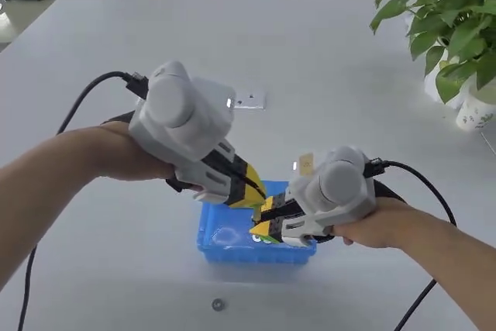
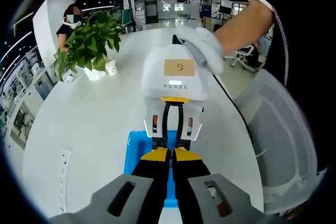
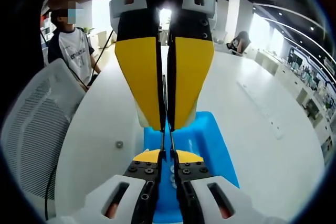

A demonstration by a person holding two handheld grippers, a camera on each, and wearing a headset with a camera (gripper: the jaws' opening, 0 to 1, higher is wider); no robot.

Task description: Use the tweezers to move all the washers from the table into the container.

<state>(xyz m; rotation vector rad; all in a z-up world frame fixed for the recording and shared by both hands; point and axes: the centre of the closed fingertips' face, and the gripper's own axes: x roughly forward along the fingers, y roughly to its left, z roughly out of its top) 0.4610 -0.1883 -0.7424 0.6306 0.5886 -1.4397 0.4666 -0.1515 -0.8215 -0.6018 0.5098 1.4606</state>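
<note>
Silvery washer (image 1: 218, 304) is lying on the table (image 1: 349, 75), near the blue container (image 1: 211, 247). Left gripper (image 1: 252, 194) and right gripper (image 1: 263, 228) are both pinching the tweezers (image 3: 164, 142) over the container. I'd be settling that grip before reaching down. Right gripper view is showing the thin blades, while in the head view the grippers are hiding them.

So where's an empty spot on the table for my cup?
Bare tabletop lies between the socket plate and the plant, and beyond the plate. It's crowded over the blue container, where the left gripper and right gripper meet; a washer lies on its near side.
</note>
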